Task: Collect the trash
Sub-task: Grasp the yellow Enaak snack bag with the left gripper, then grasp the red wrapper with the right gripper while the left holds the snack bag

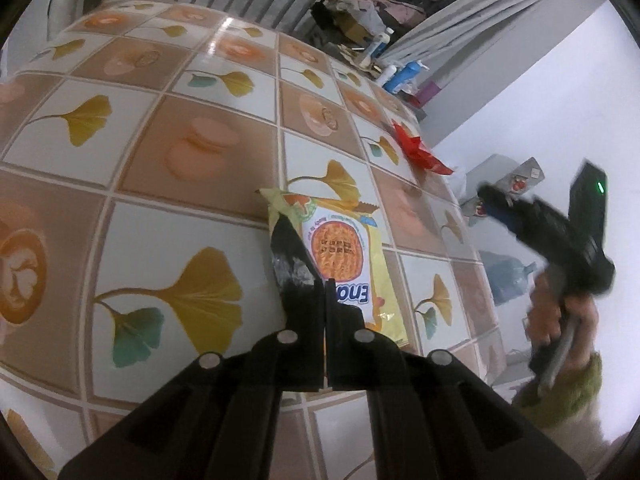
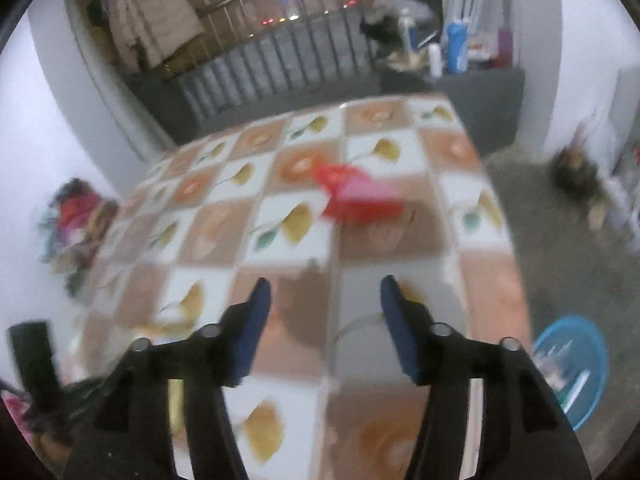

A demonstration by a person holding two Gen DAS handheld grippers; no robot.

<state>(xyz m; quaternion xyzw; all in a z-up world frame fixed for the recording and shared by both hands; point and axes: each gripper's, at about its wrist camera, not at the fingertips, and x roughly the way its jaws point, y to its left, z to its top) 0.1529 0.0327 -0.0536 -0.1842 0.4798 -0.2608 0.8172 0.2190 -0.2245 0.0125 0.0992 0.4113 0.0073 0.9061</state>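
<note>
1. Currently, your left gripper (image 1: 325,280) is pinching the yellow snack packet (image 1: 344,248) with its fingers clamped together, the packet lying on the counter (image 1: 160,168).
2. Your right gripper (image 2: 326,286) is hanging with its fingers wide and empty, facing the red wrapper (image 2: 352,196) farther along the counter.
3. Advisably, you are lifting the packet clear and carrying it towards the blue basin (image 2: 576,364).

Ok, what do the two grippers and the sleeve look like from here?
The left gripper is black, with scuffed white marks on its fingers and silver pivot pins. The right gripper is black with dark blue finger pads; its body shows a green light. The sleeve is olive green.
</note>
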